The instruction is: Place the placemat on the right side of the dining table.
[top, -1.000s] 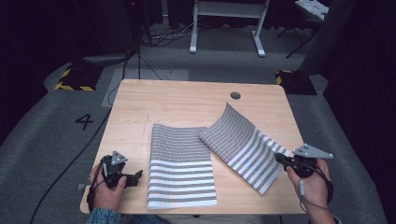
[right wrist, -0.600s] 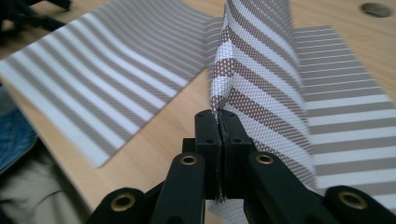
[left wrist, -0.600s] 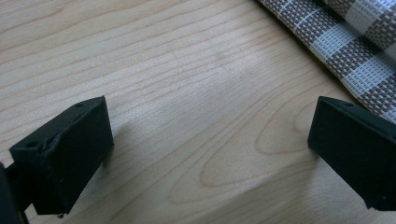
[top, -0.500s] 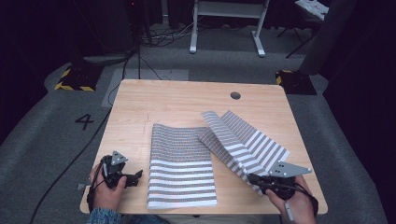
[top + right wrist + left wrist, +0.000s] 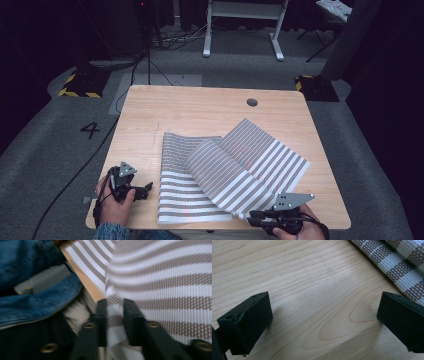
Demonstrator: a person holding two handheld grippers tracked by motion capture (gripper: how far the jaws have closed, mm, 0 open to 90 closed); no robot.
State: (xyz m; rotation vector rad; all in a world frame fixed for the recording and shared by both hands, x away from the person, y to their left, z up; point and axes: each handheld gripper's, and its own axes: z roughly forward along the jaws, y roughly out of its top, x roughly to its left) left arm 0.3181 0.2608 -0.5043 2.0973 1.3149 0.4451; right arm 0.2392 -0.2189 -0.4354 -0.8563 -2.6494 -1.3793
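Observation:
A brown-and-white striped woven mat (image 5: 182, 200) lies flat at the table's front middle. A second striped mat (image 5: 250, 160) lies askew to its right, and its near part curls up and over the first mat. My right gripper (image 5: 255, 218) is at the table's front edge, shut on that second mat's corner. In the right gripper view the jaws (image 5: 115, 312) pinch the striped weave (image 5: 162, 282). My left gripper (image 5: 145, 190) rests open on bare wood left of the flat mat. Its open jaws (image 5: 324, 312) frame wood grain, with the mat's edge (image 5: 402, 260) at the upper right.
The wooden table (image 5: 200, 110) has a cable hole (image 5: 252, 102) at the back right. A denim sleeve or jacket (image 5: 30, 285) is close to the right gripper. A white stand (image 5: 240, 25) and floor cables lie beyond the table.
My right gripper has moved from the table's right edge toward the front and left with the mat's corner, so the second mat now overlaps the flat one. The left gripper has not moved.

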